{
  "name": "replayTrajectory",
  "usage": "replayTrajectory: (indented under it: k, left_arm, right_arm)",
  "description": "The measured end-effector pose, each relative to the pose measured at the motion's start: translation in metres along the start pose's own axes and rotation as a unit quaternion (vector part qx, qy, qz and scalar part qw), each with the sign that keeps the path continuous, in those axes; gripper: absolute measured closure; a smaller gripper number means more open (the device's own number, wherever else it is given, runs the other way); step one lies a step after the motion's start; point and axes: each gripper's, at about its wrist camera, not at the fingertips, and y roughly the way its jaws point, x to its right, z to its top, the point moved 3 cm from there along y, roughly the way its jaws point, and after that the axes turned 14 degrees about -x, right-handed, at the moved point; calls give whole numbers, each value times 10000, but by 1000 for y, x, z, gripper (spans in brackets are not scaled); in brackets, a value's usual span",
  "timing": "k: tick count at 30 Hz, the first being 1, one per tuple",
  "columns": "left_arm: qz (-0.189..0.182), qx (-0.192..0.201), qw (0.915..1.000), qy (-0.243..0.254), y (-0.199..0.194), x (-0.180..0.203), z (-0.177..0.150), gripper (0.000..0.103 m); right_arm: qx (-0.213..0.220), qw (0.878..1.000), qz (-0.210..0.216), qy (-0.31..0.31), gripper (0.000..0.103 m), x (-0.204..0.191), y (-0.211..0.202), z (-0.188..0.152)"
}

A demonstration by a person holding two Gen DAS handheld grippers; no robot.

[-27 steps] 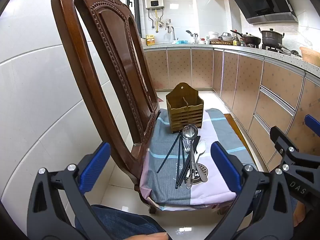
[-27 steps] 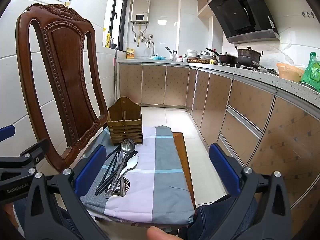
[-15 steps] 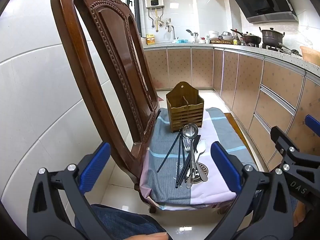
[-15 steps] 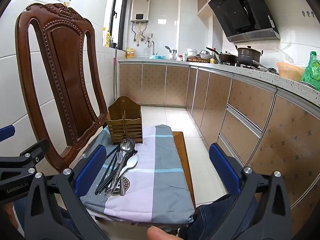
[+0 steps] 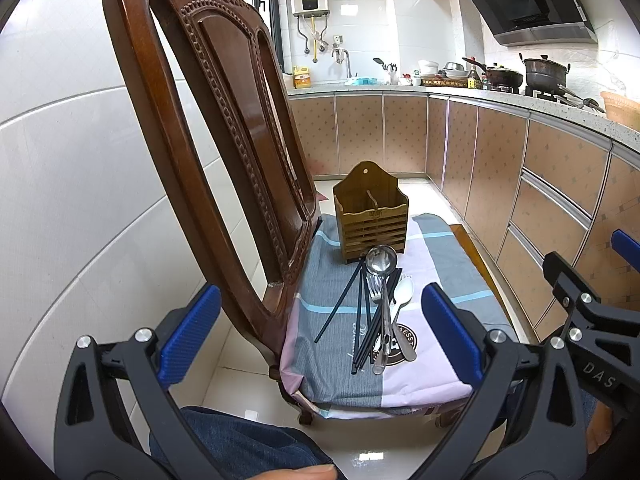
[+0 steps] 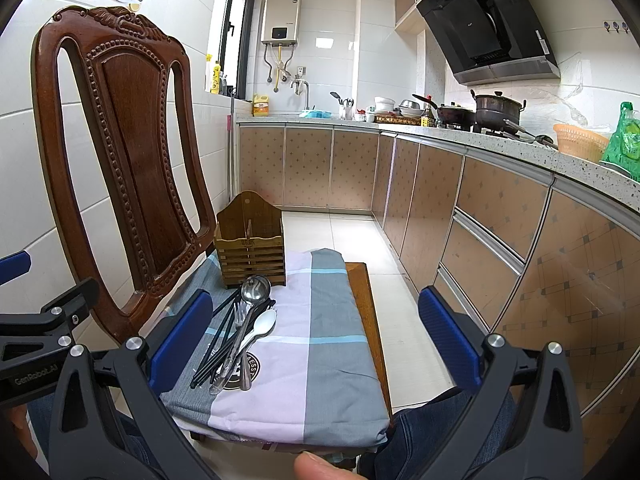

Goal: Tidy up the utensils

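Note:
A pile of utensils lies on the cloth-covered chair seat (image 5: 436, 264): a steel ladle (image 5: 382, 259), a fork (image 5: 375, 294), a white plastic spoon (image 5: 403, 293) and several black chopsticks (image 5: 344, 302). A brown slatted wooden utensil holder (image 5: 371, 220) stands upright just behind them. The same pile (image 6: 240, 332) and holder (image 6: 250, 249) show in the right wrist view. My left gripper (image 5: 320, 334) is open and empty, held back from the seat's near edge. My right gripper (image 6: 314, 338) is open and empty, also short of the seat.
The carved wooden chair back (image 5: 224, 140) rises on the left by a tiled wall. Kitchen cabinets (image 6: 500, 216) and a counter with pots run along the right. A tiled floor aisle (image 6: 348, 232) lies between. The person's legs in jeans sit below both grippers.

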Motion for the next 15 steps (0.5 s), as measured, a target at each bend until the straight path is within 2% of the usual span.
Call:
replayTrajectory:
  k: [15]
  left_arm:
    - [3,-12,10000,1,0,0,0,4]
  right_arm:
    - [-7,10000,1,-1,3,0,0,0]
